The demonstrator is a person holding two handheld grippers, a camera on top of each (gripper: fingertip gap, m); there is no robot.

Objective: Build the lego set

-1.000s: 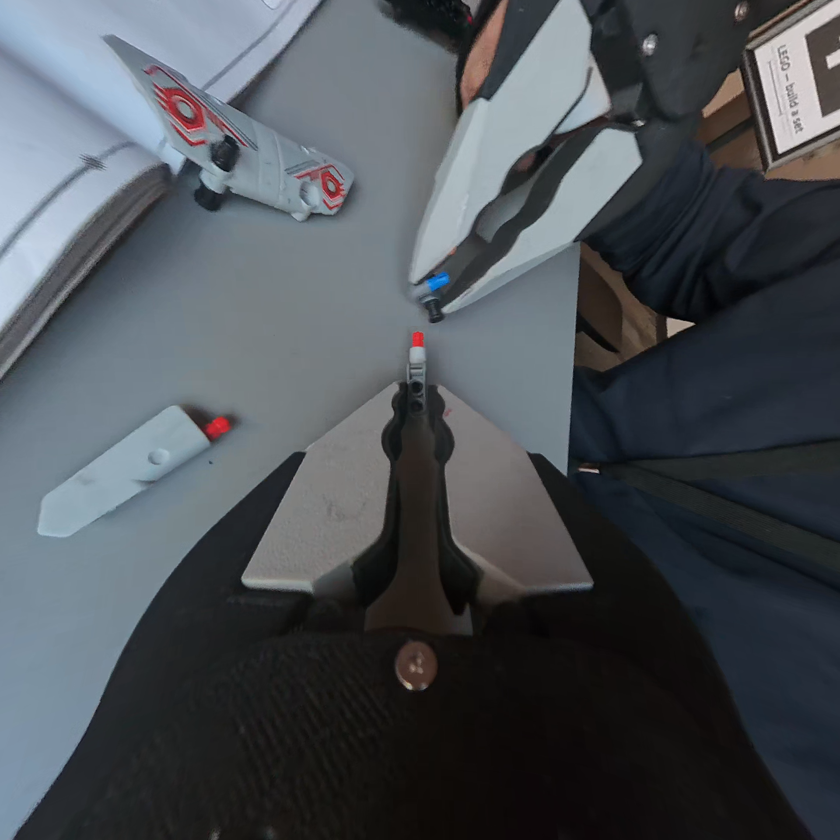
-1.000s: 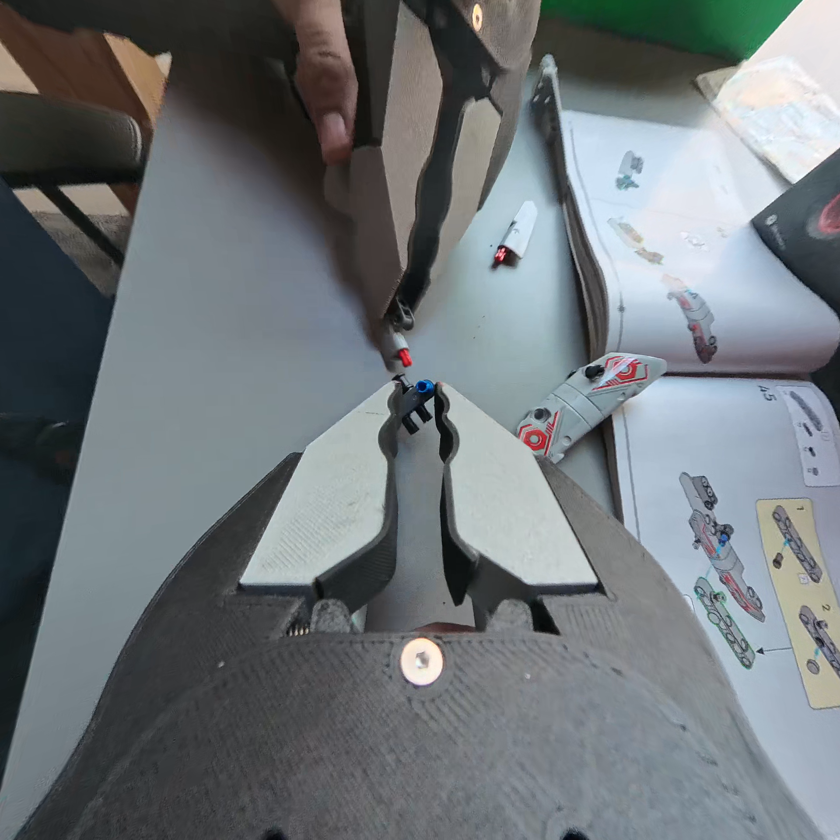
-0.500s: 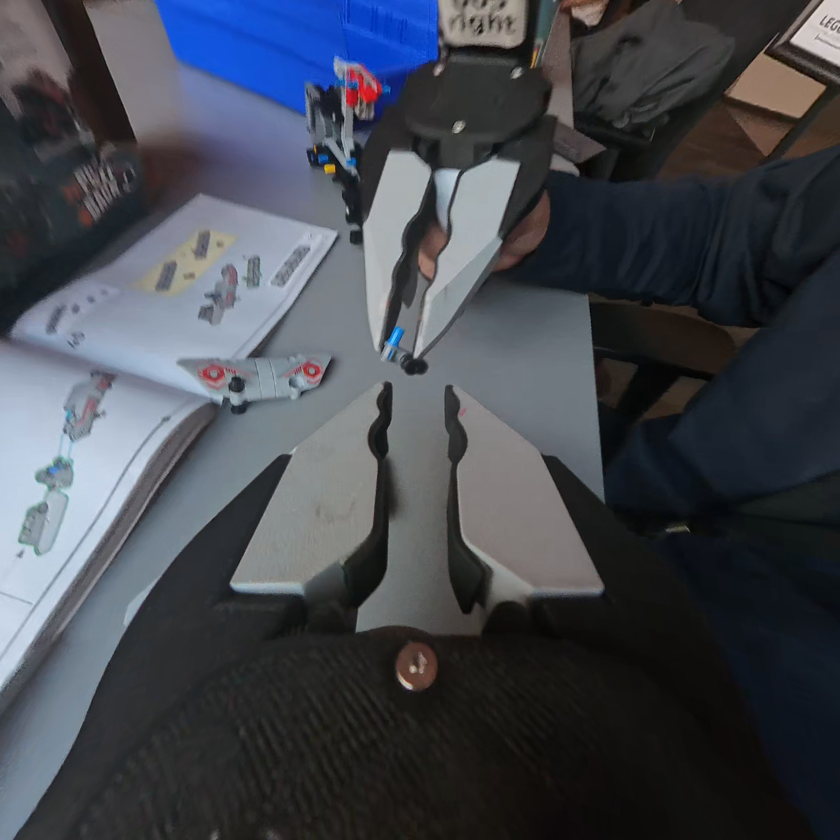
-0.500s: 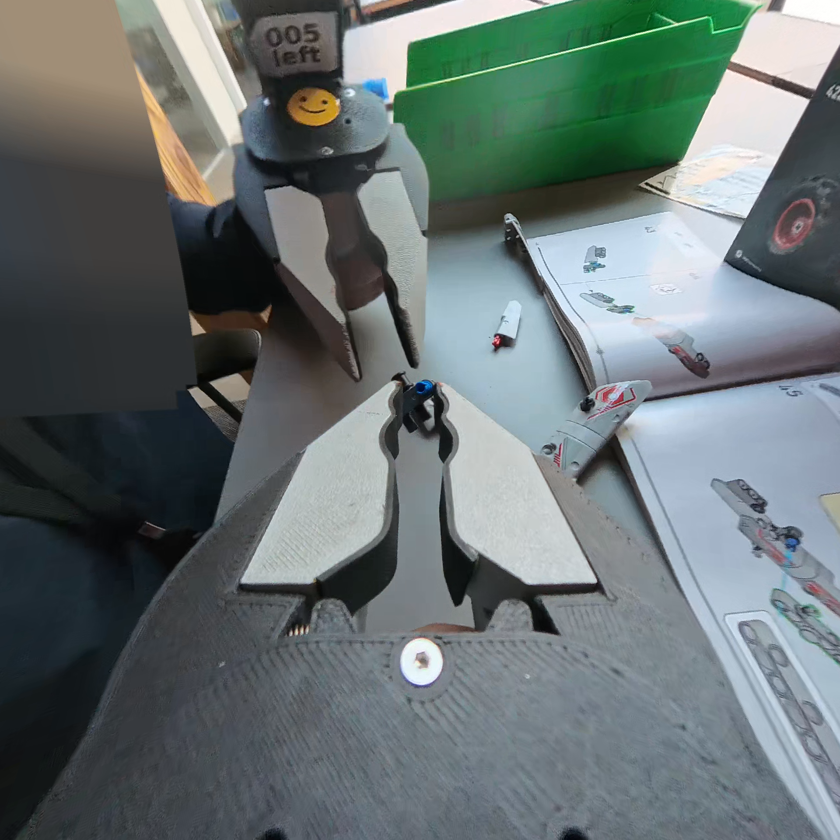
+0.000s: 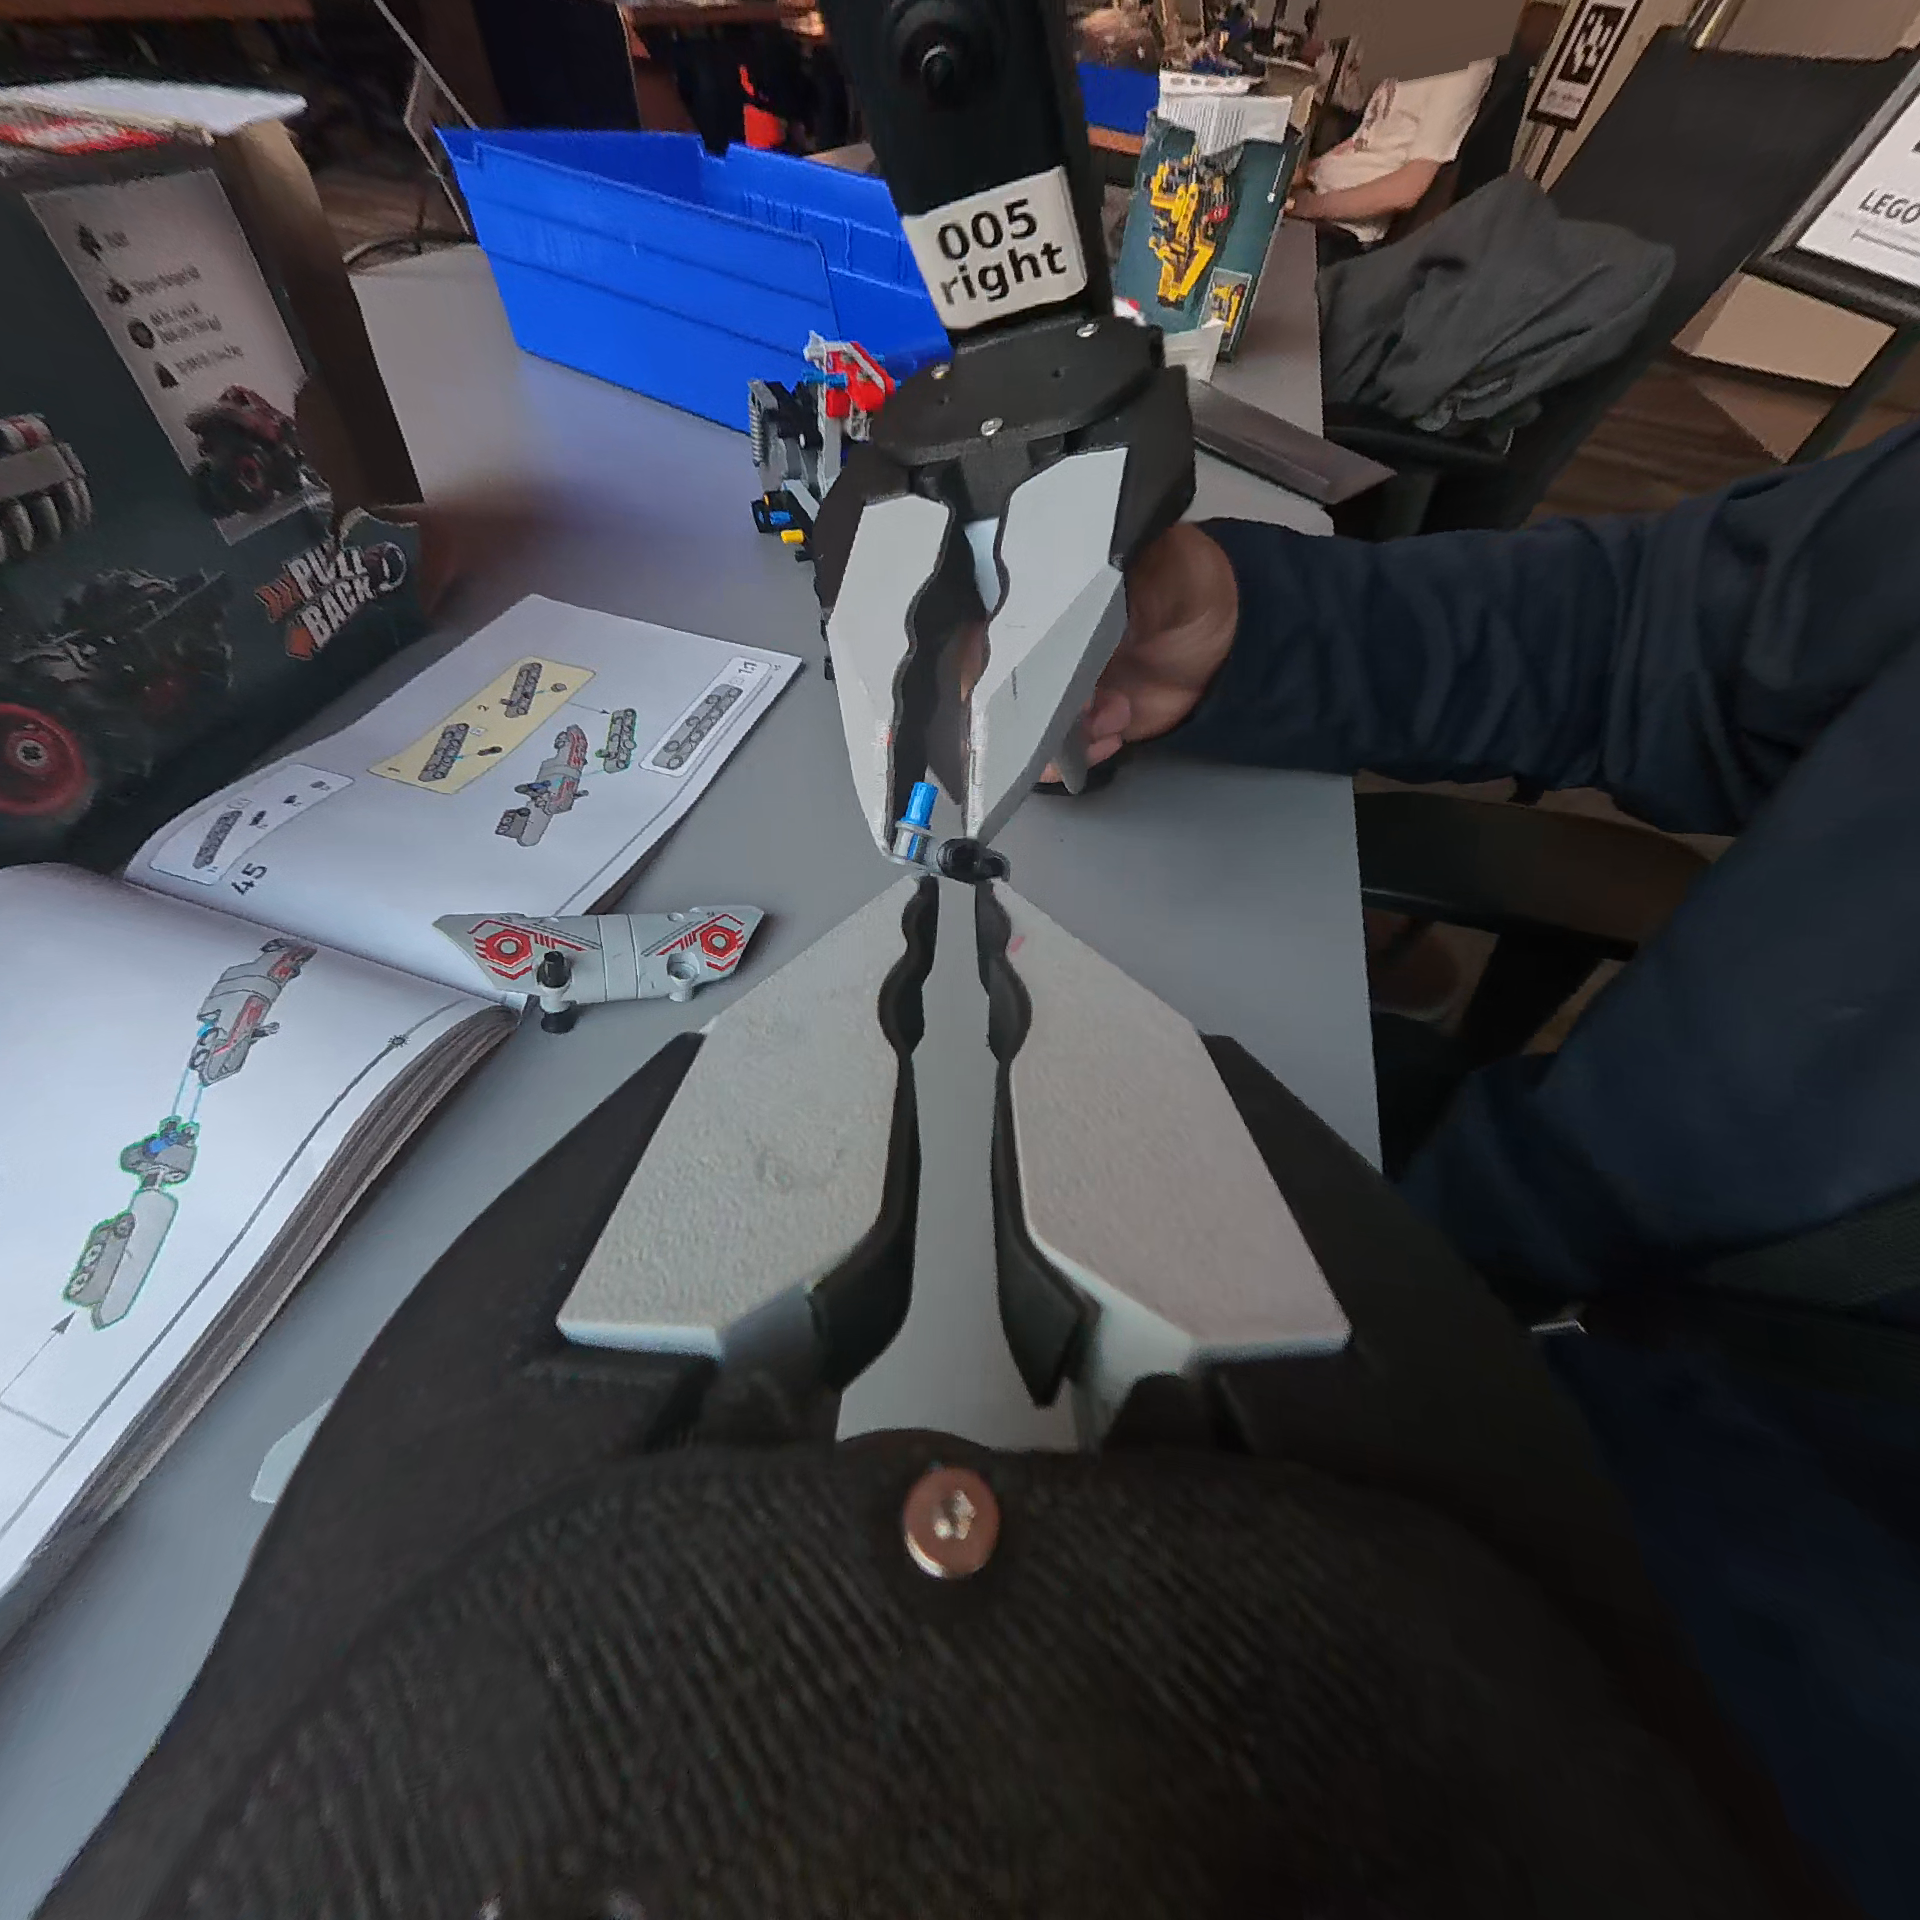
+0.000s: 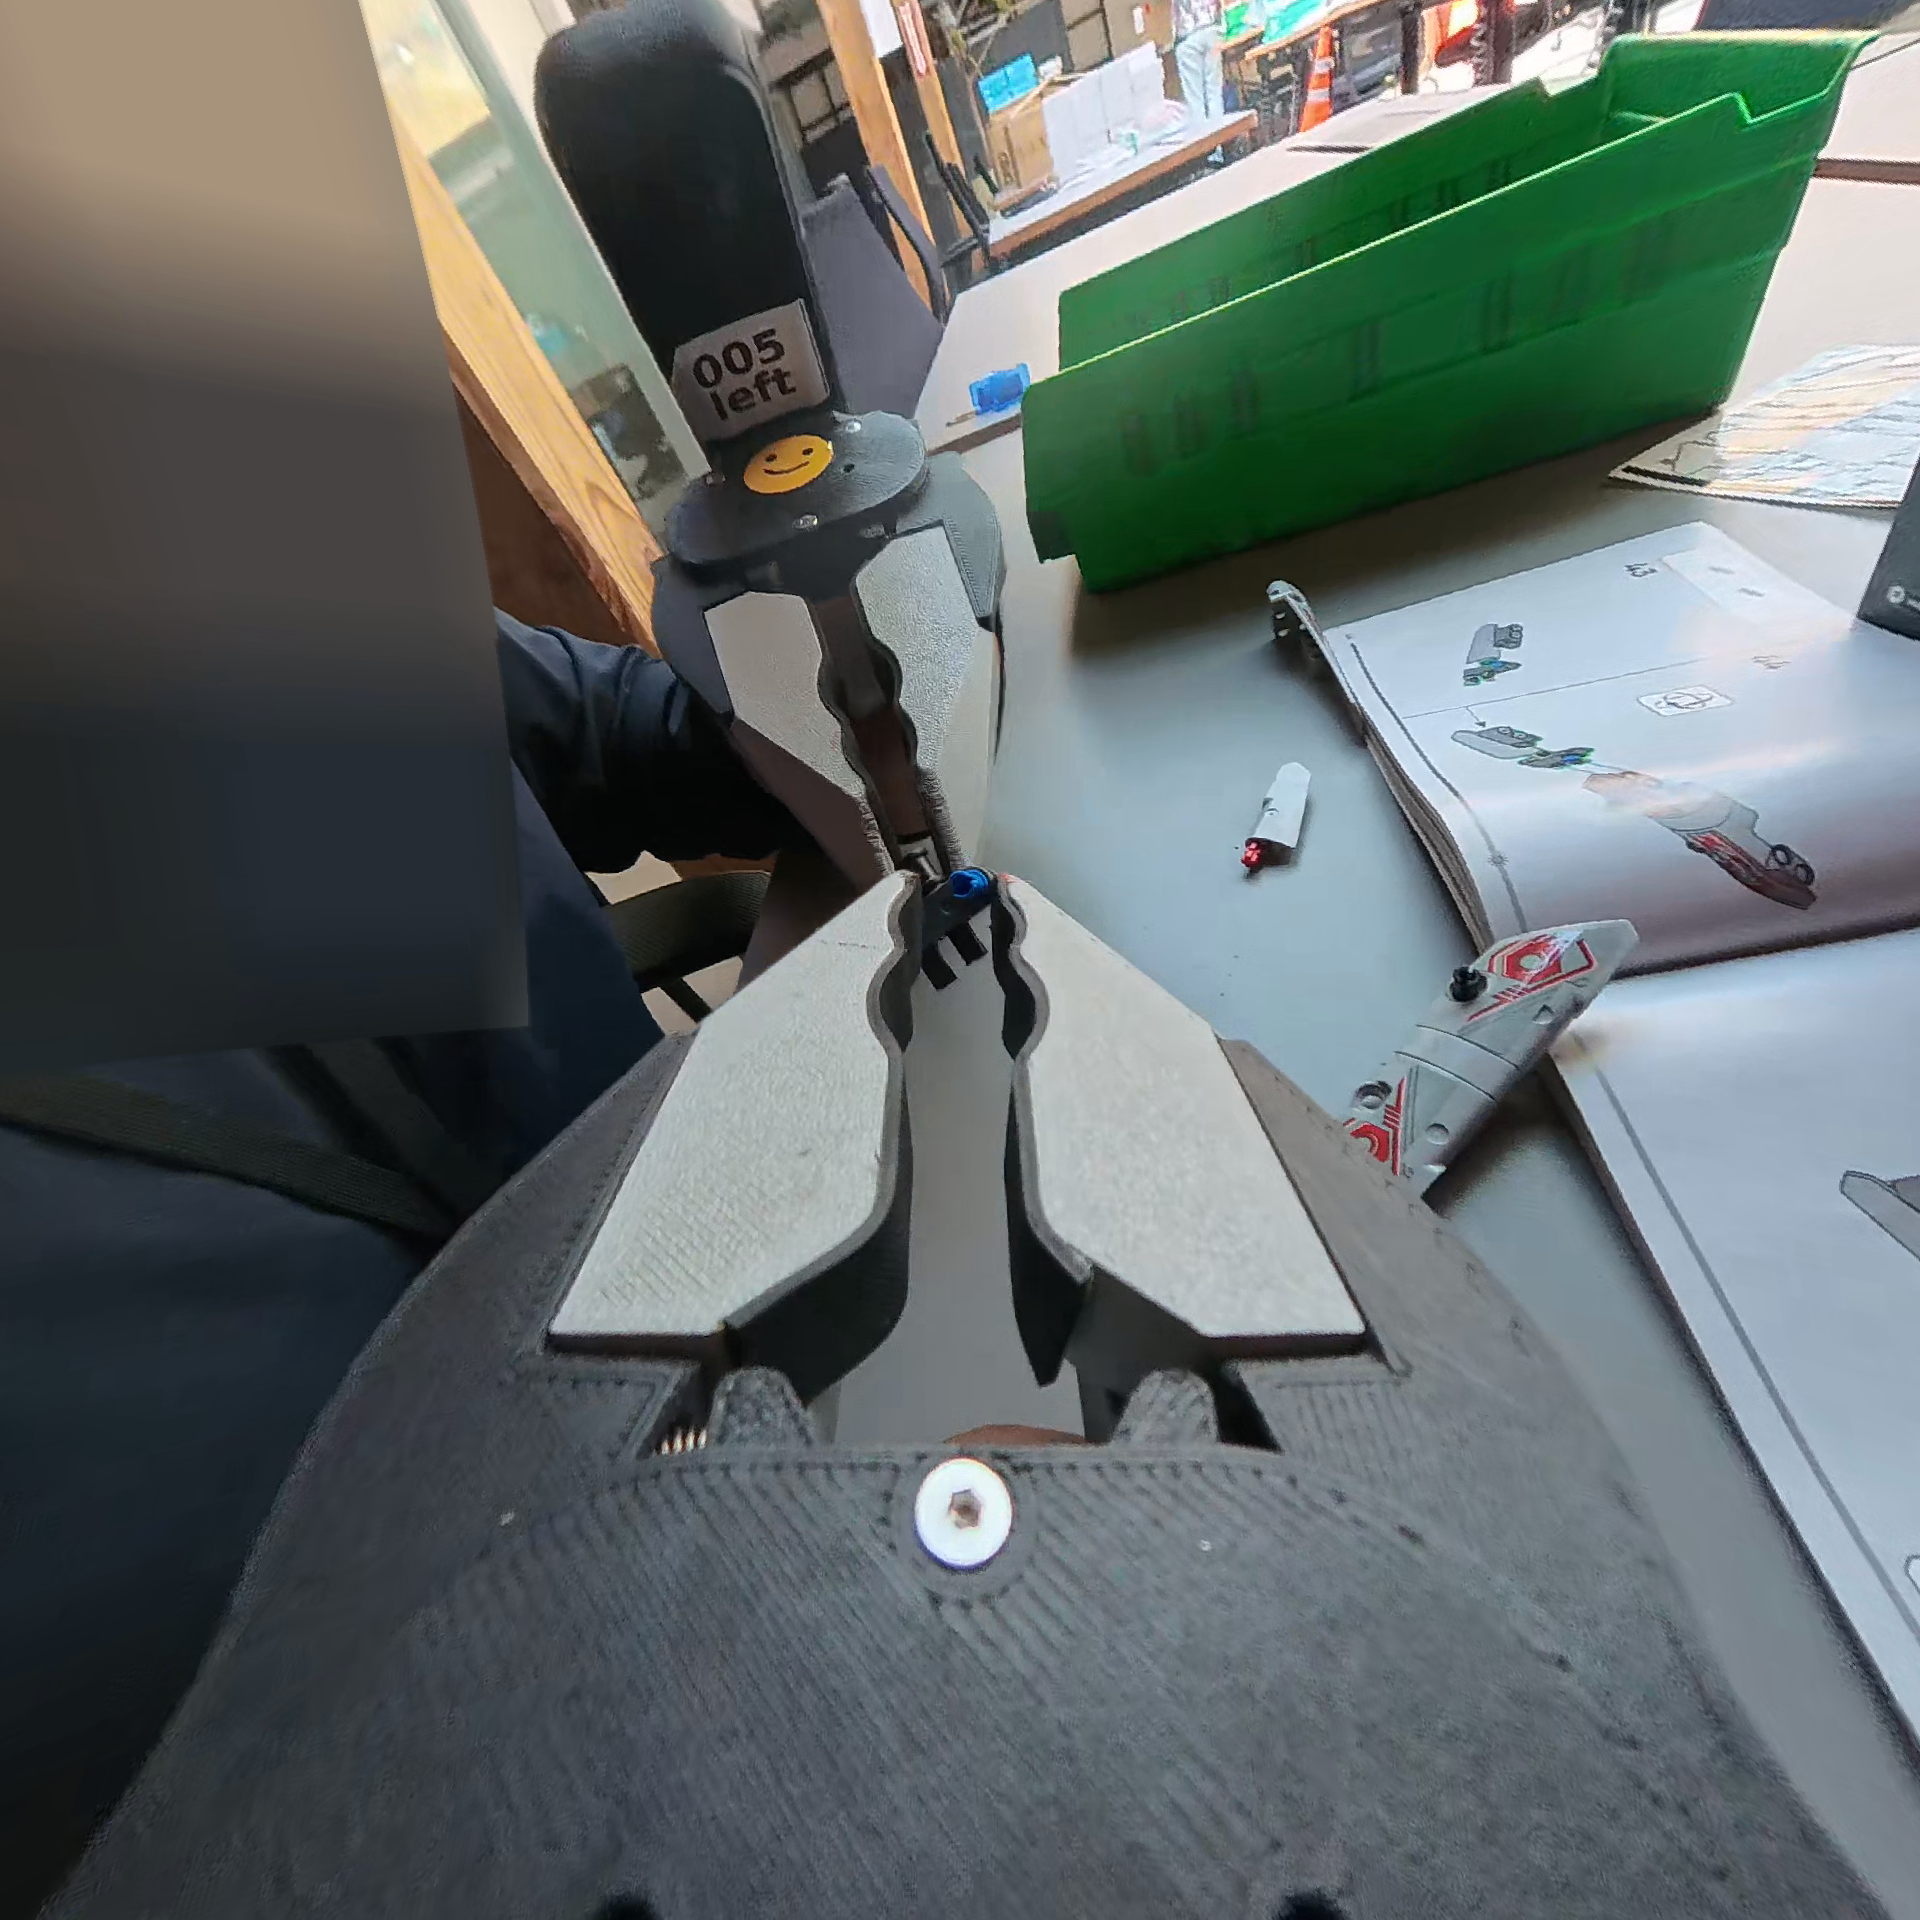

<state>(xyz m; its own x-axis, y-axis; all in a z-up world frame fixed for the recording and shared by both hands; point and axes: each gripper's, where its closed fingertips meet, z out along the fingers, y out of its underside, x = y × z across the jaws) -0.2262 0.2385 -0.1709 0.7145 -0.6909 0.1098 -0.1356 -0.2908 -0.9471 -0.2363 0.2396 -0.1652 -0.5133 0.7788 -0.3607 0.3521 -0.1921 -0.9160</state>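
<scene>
My right gripper [image 6: 956, 888] is shut on a small black connector [image 6: 951, 930] with a blue pin [image 6: 964, 885] in it. In the left wrist view the right gripper [image 5: 940, 847] points down, with the blue pin [image 5: 917, 816] and black connector [image 5: 975, 860] at its tips. My left gripper [image 5: 951, 888] is nearly closed, a narrow gap between its fingers, tips right against that connector. It also shows in the right wrist view [image 6: 923, 854], tip to tip with the right one. What the left holds, if anything, is hidden.
A grey panel with red decals [image 5: 603, 945] lies by the open instruction booklet [image 5: 343, 862]. A white panel with a red pin [image 6: 1280, 816] lies on the table. A partly built model [image 5: 816, 426], blue bin [image 5: 665, 270], green bin [image 6: 1403, 343] and set box [image 5: 156, 468] stand behind. My left and right fingertips are right by each other.
The left gripper, shut on a grey and red pin a second ago, opened empty, then closed to a narrow gap at the right gripper's tips. Both grippers tilted up from the table.
</scene>
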